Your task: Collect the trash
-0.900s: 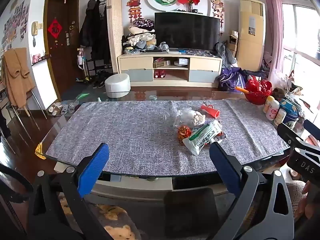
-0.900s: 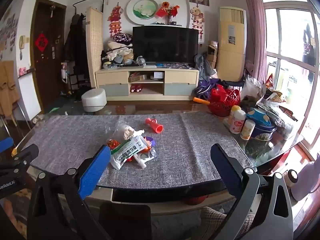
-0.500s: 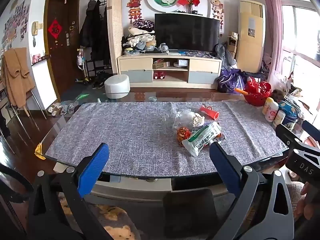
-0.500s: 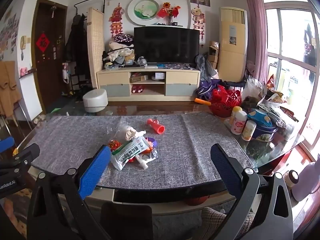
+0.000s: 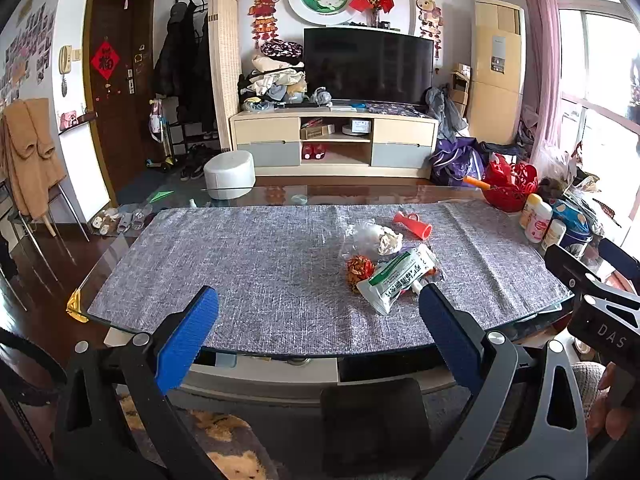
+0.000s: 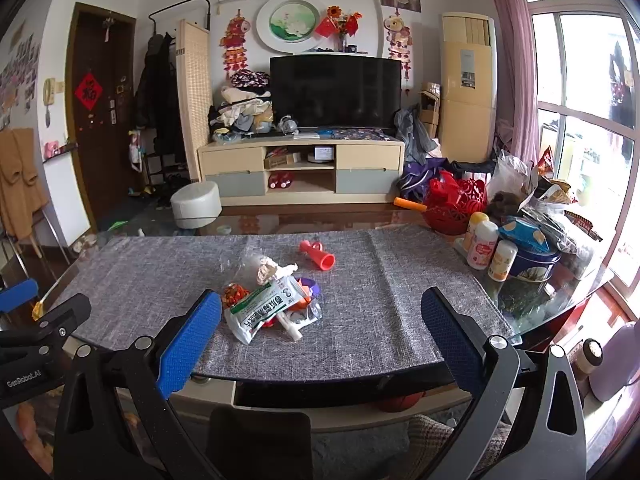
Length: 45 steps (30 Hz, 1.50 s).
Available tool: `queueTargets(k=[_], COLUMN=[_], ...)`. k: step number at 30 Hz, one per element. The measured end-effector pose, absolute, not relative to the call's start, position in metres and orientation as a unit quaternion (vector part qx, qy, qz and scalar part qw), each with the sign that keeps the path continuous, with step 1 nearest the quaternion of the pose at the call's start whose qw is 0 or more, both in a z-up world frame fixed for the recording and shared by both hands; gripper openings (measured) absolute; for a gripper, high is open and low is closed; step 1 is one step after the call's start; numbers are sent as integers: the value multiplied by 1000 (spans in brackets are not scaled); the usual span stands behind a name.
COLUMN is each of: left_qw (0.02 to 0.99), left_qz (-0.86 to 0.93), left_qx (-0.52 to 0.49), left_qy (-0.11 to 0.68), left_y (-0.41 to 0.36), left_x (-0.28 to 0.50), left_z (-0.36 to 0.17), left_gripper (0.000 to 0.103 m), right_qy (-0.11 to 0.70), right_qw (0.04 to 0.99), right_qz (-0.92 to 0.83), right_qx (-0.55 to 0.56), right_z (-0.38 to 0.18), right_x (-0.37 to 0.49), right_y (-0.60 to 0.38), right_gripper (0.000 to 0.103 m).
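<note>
A small heap of trash lies on the grey table mat (image 5: 248, 264): a white and green packet (image 5: 396, 278) (image 6: 262, 308), a crumpled orange wrapper (image 5: 359, 270) (image 6: 231, 293), a clear bag with crumpled paper (image 5: 374, 237) (image 6: 268, 269) and a red plastic tube (image 5: 413, 225) (image 6: 318, 254). My left gripper (image 5: 318, 308) is open and empty, short of the table's near edge, left of the heap. My right gripper (image 6: 320, 308) is open and empty, near the front edge, with the heap just beyond its left finger.
Bottles (image 6: 484, 246), a blue tin (image 6: 532, 256) and a red basket (image 6: 456, 208) crowd the table's right end. A white stool (image 5: 229, 174) and a TV cabinet (image 5: 336, 144) stand beyond the table. A cushioned seat (image 6: 424, 440) sits below my grippers.
Both grippers have edged slightly forward toward the table. The trash heap has not moved and both grippers stay open.
</note>
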State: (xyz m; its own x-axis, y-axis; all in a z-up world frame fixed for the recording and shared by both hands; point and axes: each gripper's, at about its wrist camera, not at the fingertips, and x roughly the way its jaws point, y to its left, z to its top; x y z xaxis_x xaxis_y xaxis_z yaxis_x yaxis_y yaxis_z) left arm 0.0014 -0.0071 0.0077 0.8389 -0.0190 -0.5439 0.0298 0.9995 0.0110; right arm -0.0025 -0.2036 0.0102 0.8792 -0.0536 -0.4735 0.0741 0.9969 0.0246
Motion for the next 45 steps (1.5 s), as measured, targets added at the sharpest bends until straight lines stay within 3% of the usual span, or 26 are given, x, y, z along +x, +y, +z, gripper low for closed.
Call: queueTargets(k=[45], left_qw=[964], left_qz=[-15], left_qx=[8], left_qy=[266], left_y=[-12], left_x=[1], left_z=[26], left_gripper=[95], right_qy=[232], right_qw=[972], right_qz=[-28], right_qx=[20], right_z=[24], right_x=[-1], right_y=[-201], right_gripper=[100])
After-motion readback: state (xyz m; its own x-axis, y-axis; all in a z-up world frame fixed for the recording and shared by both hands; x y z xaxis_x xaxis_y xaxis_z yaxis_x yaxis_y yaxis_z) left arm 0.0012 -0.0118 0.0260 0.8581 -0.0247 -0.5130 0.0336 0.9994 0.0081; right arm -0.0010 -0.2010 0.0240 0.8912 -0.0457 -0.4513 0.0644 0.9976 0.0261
